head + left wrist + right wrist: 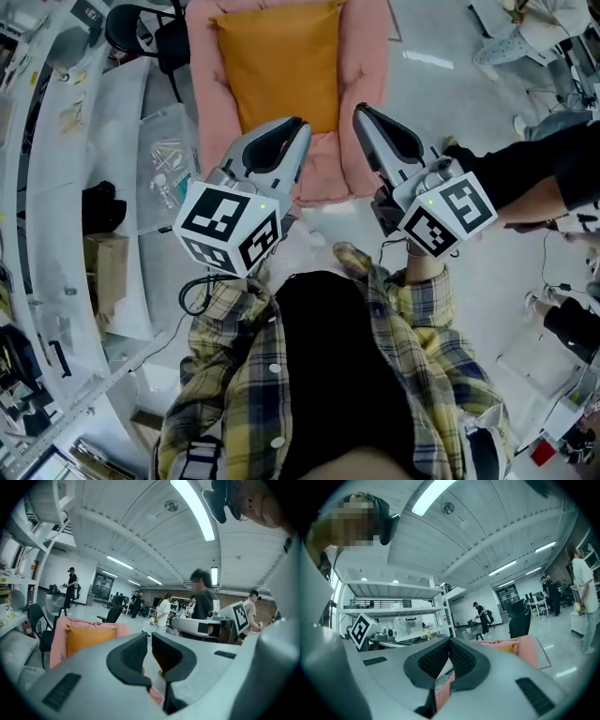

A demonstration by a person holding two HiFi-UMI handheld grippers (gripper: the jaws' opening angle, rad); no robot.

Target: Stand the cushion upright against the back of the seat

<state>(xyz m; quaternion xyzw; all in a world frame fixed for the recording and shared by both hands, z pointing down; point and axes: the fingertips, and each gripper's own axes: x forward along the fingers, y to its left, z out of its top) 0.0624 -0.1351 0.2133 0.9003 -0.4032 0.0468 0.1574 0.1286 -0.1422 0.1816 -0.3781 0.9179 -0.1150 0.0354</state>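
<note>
The orange cushion stands upright against the back of the pink padded seat; the left gripper view shows the cushion leaning on the pink backrest. Both grippers are raised close to my chest, well short of the seat. My left gripper has its jaws drawn almost together, with only a thin slit at the tips and nothing between them. My right gripper is shut and empty, its pads meeting. In the right gripper view the seat and cushion lie low at the right.
A black office chair stands left of the seat. A clear plastic bag and a cardboard box lie by a white curved bench. Another person's black sleeve reaches in from the right. People stand farther back.
</note>
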